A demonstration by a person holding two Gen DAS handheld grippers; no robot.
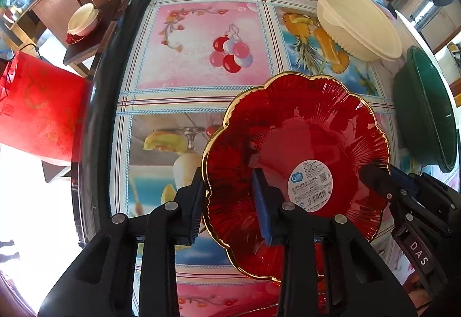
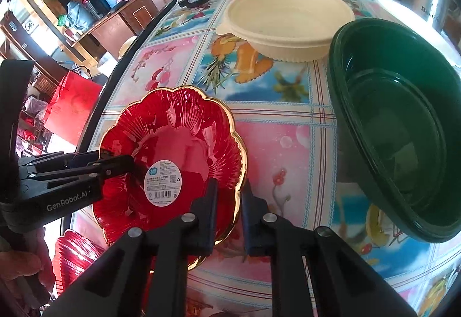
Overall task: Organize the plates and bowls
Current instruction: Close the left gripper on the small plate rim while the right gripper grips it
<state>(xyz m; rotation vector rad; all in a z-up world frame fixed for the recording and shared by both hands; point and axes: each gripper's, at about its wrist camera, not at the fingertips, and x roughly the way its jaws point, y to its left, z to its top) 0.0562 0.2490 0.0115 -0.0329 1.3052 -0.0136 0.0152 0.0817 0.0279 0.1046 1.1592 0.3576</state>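
- The red plate, translucent with a scalloped gold rim and a round white label at its centre, is sitting low and centre in the left wrist view, over the tabletop.
- The left gripper is straddling the plate's left rim, its jaws fairly wide apart.
- The right gripper is straddling the opposite rim, jaws narrow.
- A cream bowl and a green bowl are sitting at the upper right.

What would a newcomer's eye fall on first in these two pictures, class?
The glossy red plate with its gold scalloped rim, near the table's front, with both grippers' fingers straddling opposite edges: left gripper, right gripper. Behind it sit a cream bowl and, to its right, a dark green bowl.
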